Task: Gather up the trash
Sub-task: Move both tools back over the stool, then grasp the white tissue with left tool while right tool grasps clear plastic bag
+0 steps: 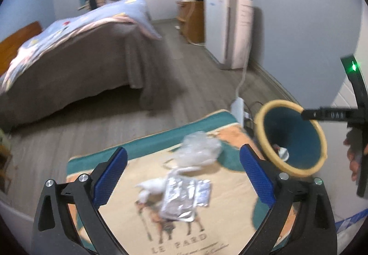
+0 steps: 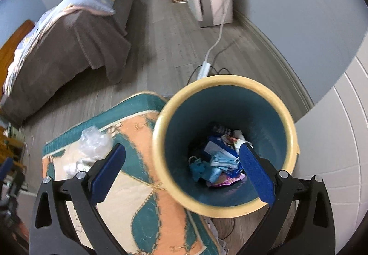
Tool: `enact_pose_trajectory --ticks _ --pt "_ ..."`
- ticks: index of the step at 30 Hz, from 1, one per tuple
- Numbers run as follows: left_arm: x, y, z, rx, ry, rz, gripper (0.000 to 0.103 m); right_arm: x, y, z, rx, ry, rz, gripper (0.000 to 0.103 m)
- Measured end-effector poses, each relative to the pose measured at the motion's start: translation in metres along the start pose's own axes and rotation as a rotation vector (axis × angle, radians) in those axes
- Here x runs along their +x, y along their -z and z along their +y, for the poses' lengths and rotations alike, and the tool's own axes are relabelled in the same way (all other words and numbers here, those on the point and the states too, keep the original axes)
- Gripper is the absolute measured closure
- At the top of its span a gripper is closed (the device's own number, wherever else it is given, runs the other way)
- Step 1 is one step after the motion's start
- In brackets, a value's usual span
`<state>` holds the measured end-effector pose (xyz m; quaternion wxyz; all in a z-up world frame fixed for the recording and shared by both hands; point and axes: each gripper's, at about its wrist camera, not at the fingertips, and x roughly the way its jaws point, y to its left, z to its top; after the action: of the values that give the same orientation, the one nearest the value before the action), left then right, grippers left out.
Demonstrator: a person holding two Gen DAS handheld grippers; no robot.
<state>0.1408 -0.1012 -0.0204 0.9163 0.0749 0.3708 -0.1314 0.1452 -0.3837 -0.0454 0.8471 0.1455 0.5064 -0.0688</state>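
Note:
On a patterned rug (image 1: pixel 128 216) lie a silver foil wrapper (image 1: pixel 184 197), crumpled white tissue (image 1: pixel 150 187) and a clear plastic wad (image 1: pixel 199 149). My left gripper (image 1: pixel 184 176) hovers above them, open and empty. A teal bin with a yellow rim (image 1: pixel 271 117) stands to the right of the rug. In the right wrist view the bin (image 2: pixel 158 140) is seen from above, with several bits of trash (image 2: pixel 220 160) at its bottom. My right gripper (image 2: pixel 182 174) hangs open over the bin's near rim, holding nothing. The plastic wad (image 2: pixel 94 141) shows at left.
A bed (image 1: pixel 76 59) with a brown cover stands at the left. A white appliance (image 1: pixel 230 29) and a wooden cabinet (image 1: pixel 193 20) line the far wall. A white power strip (image 2: pixel 203 68) and its cords lie on the wood floor behind the bin.

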Motion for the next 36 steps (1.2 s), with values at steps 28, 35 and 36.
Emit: enact_pose_trajectory --ticks 28,35,36 --pt "0.09 0.052 0.099 -0.076 -0.037 0.22 0.006 0.089 0.011 0.141 -0.264 0.064 0.083 0.006" --pt "0.116 0.06 0.094 -0.02 -0.013 0.273 0.006 0.114 0.008 0.159 -0.275 0.059 0.117 0.006" --pt "0.12 0.061 0.094 -0.016 -0.004 0.285 0.006 0.117 0.008 0.162 -0.28 0.059 0.121 0.006"
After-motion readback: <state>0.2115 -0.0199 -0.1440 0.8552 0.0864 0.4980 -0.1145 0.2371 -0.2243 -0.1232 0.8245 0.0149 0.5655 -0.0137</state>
